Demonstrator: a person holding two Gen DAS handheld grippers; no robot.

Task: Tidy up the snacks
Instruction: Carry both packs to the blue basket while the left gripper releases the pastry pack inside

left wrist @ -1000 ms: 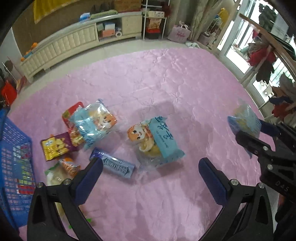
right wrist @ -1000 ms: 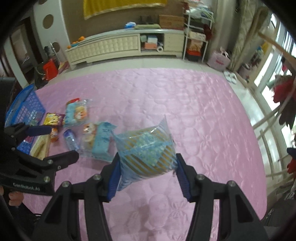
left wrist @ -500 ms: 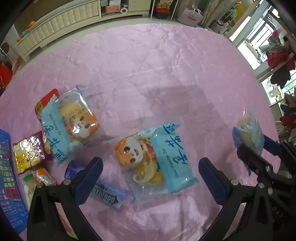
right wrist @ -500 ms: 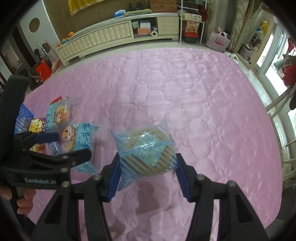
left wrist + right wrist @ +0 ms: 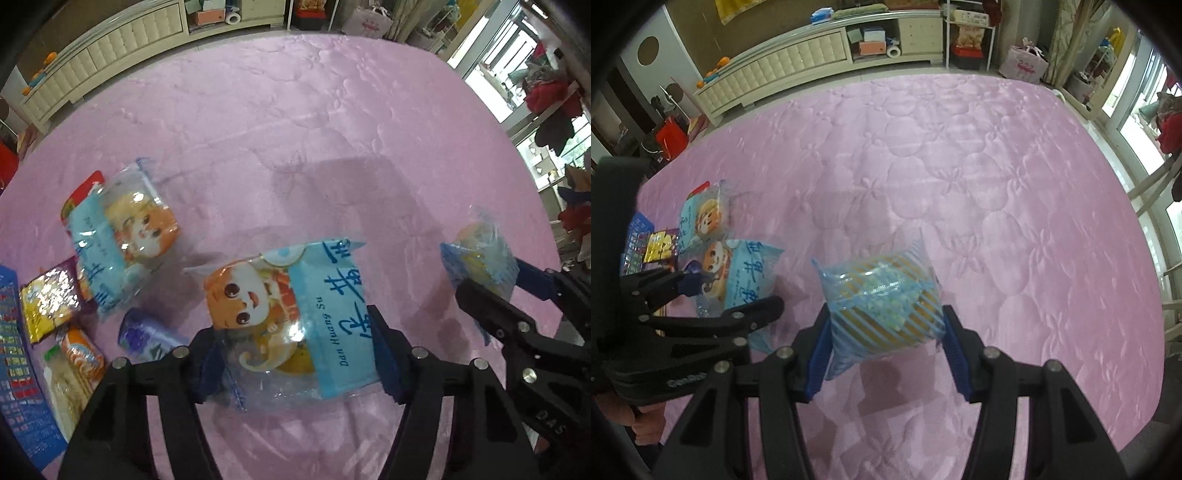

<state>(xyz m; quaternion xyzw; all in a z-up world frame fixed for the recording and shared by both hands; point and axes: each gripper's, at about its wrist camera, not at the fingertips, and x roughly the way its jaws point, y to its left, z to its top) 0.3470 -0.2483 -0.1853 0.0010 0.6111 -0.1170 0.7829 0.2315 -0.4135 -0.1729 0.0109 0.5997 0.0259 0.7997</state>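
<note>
left gripper (image 5: 295,354) has its pads pinched on the cartoon-cat snack bag (image 5: 291,314) on the pink quilt (image 5: 332,129), prob to lift it toward the blue basket (image 5: 18,369). right gripper (image 5: 884,339) holds the striped bag (image 5: 882,295) up off the quilt. other packets, incl a second cat bag (image 5: 118,236), lie btwn it and the basket; the dark blue one (image 5: 147,338) looks like it's touching the left finger, hard to tell.

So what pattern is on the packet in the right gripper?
Light-blue diagonal stripes on the clear striped packet; right wrist view shows it best.

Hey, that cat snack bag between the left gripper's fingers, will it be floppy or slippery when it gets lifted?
The cat snack bag looks like thin, crinkled clear film, so it will probably sag. The glossy wrap may slip against the left gripper. It seems puffy, so likely light.
</note>
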